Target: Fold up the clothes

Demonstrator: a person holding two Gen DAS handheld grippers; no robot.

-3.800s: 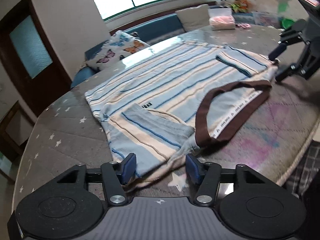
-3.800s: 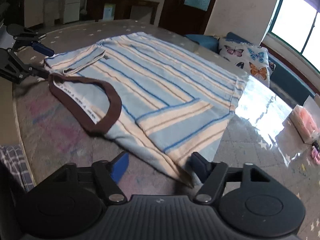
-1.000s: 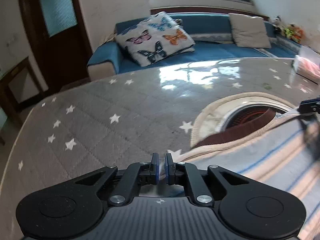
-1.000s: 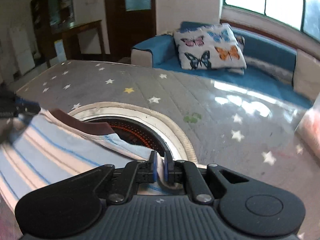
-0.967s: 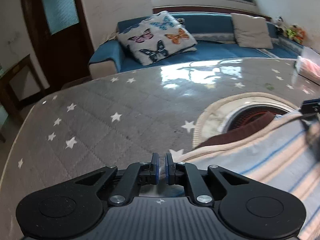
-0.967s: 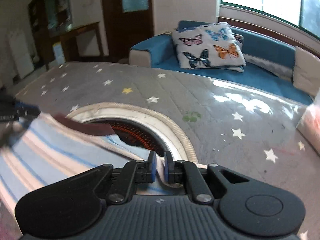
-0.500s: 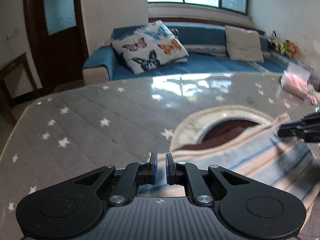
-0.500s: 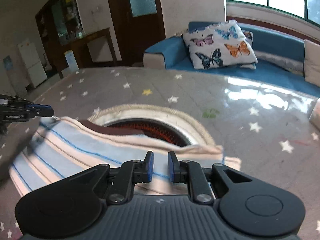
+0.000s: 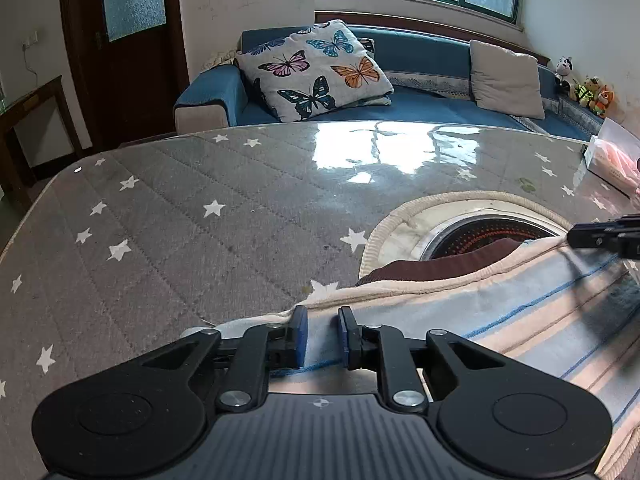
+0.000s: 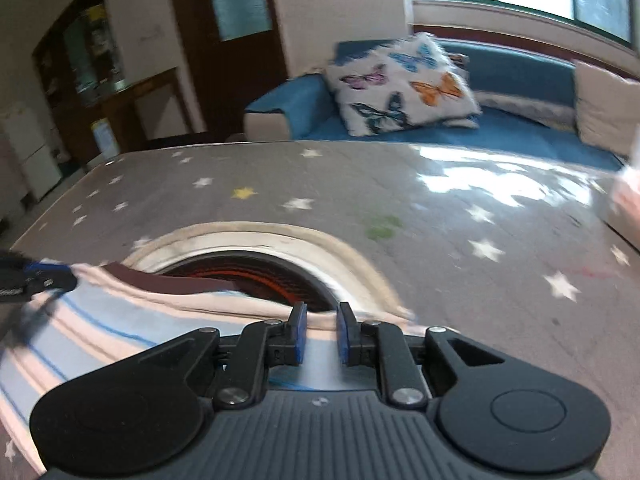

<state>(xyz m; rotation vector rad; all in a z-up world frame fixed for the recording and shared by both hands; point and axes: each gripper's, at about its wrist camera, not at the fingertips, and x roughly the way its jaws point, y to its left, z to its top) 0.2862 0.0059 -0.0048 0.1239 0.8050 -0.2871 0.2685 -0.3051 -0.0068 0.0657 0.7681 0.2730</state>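
Note:
The blue and cream striped shirt (image 9: pixel 500 312) with a brown collar (image 9: pixel 440 268) lies folded on the grey star-print table (image 9: pixel 200 220). Its far edge reaches over a round opening (image 9: pixel 480 232). My left gripper (image 9: pixel 322 328) stands over the shirt's left corner. Its jaws are opening, and the cloth lies slack between the blue pads, not pinched. In the right wrist view my right gripper (image 10: pixel 320 330) is open too, with the shirt (image 10: pixel 120 320) edge lying loose between its pads beside the brown collar (image 10: pixel 168 282). Each view shows the other gripper's tip at the edge: the right (image 9: pixel 604 236) and the left (image 10: pixel 36 276).
A cream-rimmed round opening (image 10: pixel 256 268) with a dark red inside sits in the table just past the shirt. A pink tissue pack (image 9: pixel 612 156) lies at the far right. Behind the table stands a blue sofa with a butterfly cushion (image 9: pixel 316 72).
Both grippers pinched the shirt's edge a second ago; now their pads have parted and the cloth rests on the table. Since the earliest frames the shirt has been folded over toward the round opening.

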